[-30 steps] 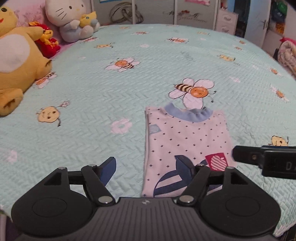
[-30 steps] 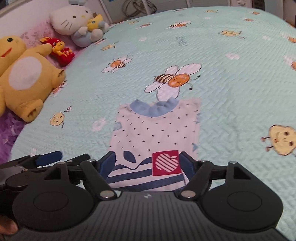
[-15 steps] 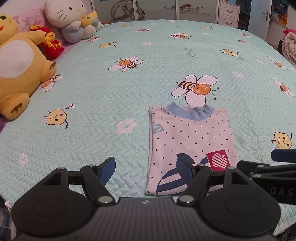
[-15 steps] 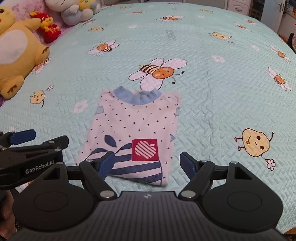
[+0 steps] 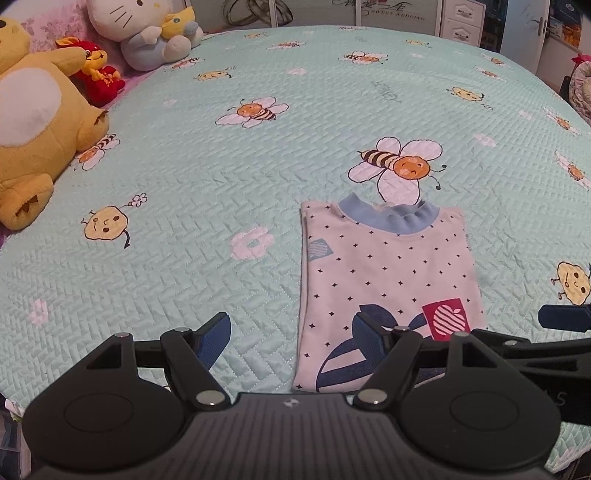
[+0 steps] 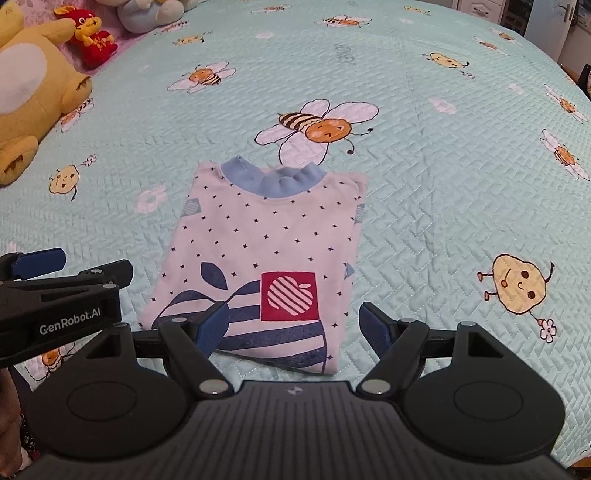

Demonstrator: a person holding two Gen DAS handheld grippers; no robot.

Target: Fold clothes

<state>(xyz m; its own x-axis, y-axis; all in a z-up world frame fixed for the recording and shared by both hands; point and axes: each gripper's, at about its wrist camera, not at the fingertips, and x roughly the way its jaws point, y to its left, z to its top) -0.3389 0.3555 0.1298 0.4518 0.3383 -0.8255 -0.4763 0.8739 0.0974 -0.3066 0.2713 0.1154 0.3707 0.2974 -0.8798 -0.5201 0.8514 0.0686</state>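
Note:
A small white shirt (image 5: pixel 388 280) (image 6: pixel 266 243) with dark dots, a blue collar and a red apple patch lies folded into a narrow rectangle on the mint quilt, collar away from me. My left gripper (image 5: pixel 291 334) hovers open over the shirt's near left corner, nothing between its fingers. My right gripper (image 6: pixel 293 325) stands open above the shirt's near right hem, also holding nothing. Each gripper shows at the edge of the other's view: the right one (image 5: pixel 554 332), the left one (image 6: pixel 55 288).
A yellow plush (image 5: pixel 33 122), a red toy (image 5: pixel 98 75) and a white cat plush (image 5: pixel 147 29) sit along the bed's far left. The quilt (image 5: pixel 221 166) spreads wide around the shirt. Cabinets (image 5: pixel 461 18) and a door stand beyond the bed.
Both views have drawn back and tilted, so the whole shirt and its near hem show. The right gripper swung right, with its right finger now off the shirt. Both stayed open.

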